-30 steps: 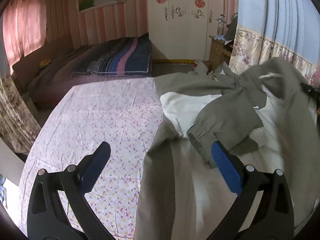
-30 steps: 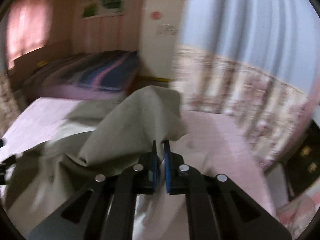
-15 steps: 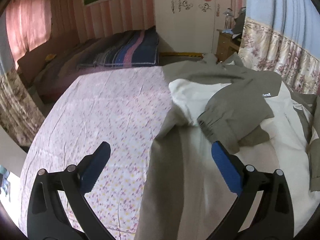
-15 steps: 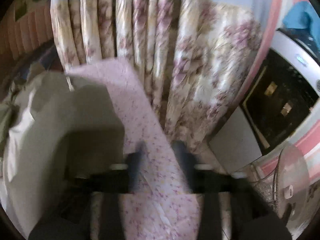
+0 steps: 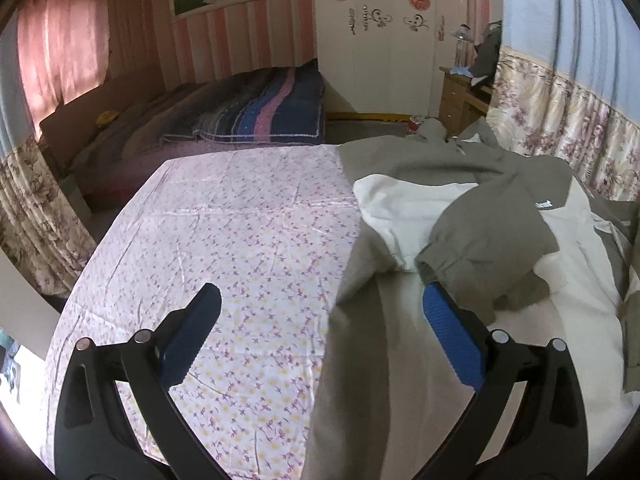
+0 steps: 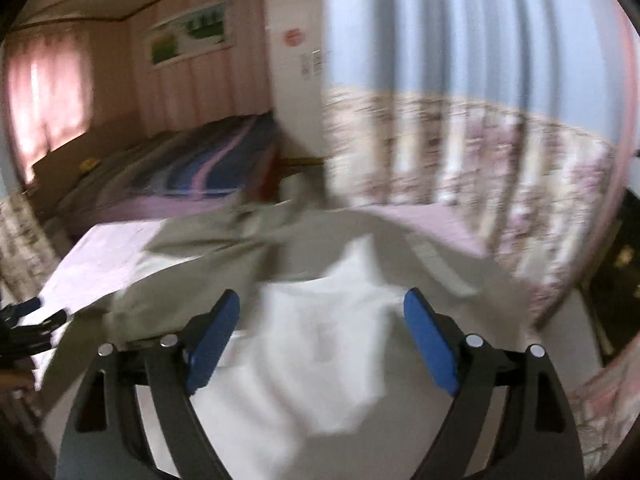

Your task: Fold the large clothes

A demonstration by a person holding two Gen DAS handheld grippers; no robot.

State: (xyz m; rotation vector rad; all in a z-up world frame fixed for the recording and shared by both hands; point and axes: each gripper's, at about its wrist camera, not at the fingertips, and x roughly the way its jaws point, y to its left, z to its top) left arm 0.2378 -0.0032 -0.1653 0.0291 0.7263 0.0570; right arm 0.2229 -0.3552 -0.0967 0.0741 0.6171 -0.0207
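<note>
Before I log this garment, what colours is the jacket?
Olive-grey with white panels, clearest in the left wrist view: jacket.

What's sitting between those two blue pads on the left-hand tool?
In the left wrist view, the wide-open left gripper frames the flowered sheet and the olive edge of the jacket; the jacket's sleeve cuff lies just beyond its right pad.

Daylight glows through the pink curtain (image 5: 64,44) far off to the left of both tools, leaving the room fairly dim and warm. The left wrist view is sharp; beneath the left gripper (image 5: 320,316) a soft shadow crosses the jacket (image 5: 400,340). The right wrist view is smeared (probably motion blur), washing out pale cloth ahead. Both fisheye frames bend and darken at the edges.
</note>
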